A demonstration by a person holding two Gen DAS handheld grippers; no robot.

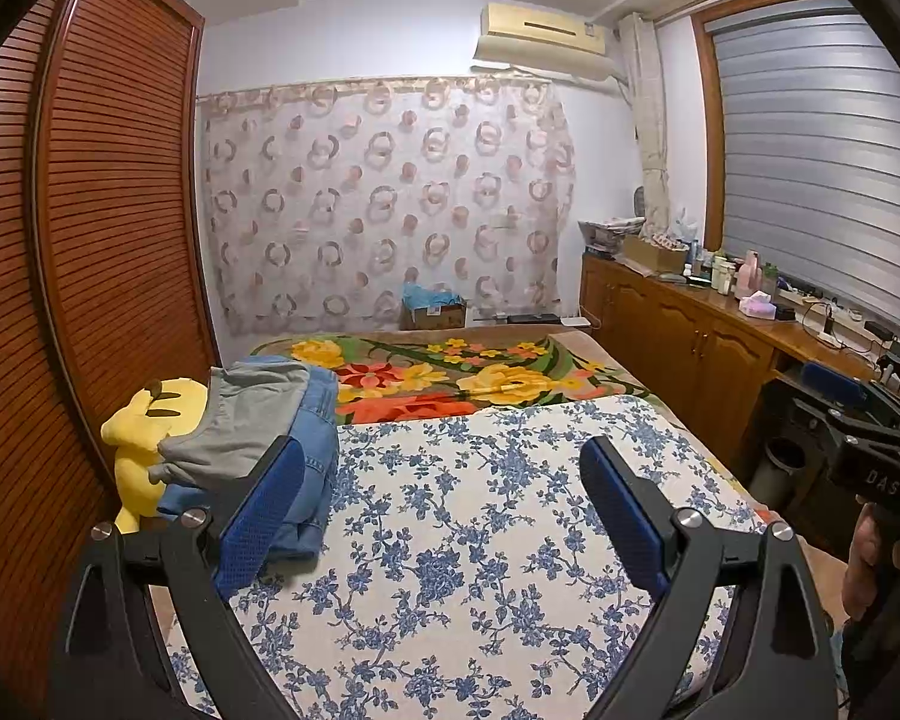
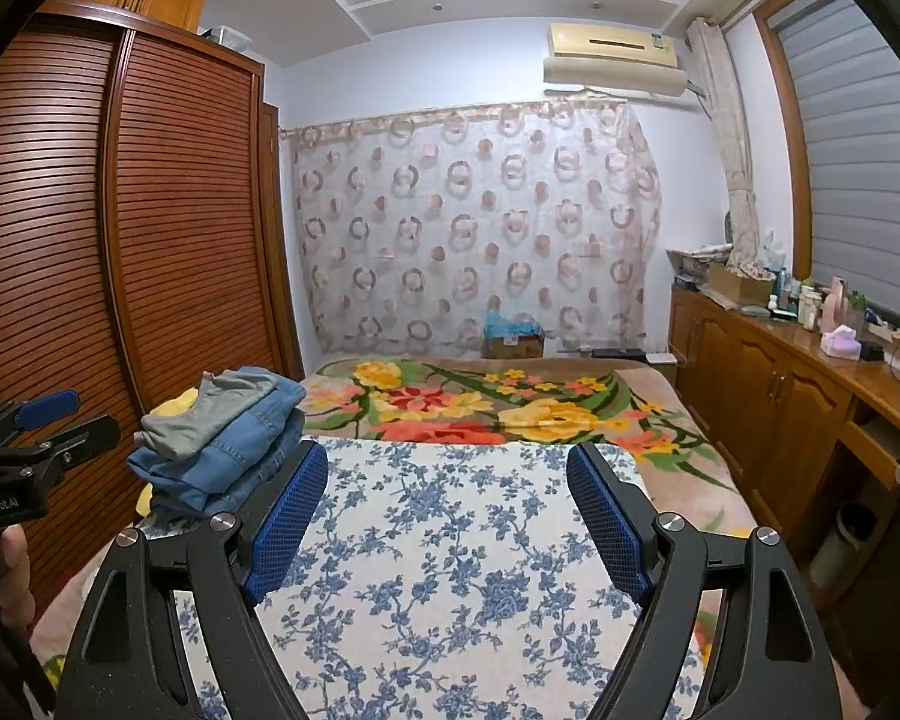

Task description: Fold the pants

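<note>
Bedroom with a louvered wooden wardrobe (image 2: 120, 240) on the left and a ring-patterned curtain (image 1: 384, 198) at the far wall. On the bed, a blue-flowered sheet (image 2: 450, 570) lies nearer than a bright floral blanket (image 1: 480, 378). Folded pants (image 2: 222, 438), gray on top of denim, sit stacked at the sheet's left edge, beside a yellow plush toy (image 1: 141, 438). Left gripper (image 1: 444, 468) and right gripper (image 2: 447, 474) both hover over the sheet with fingers spread wide, holding nothing.

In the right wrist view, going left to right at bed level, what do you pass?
Left gripper → folded pants stack → blue floral cloth → flower blanket → wooden cabinets.
</note>
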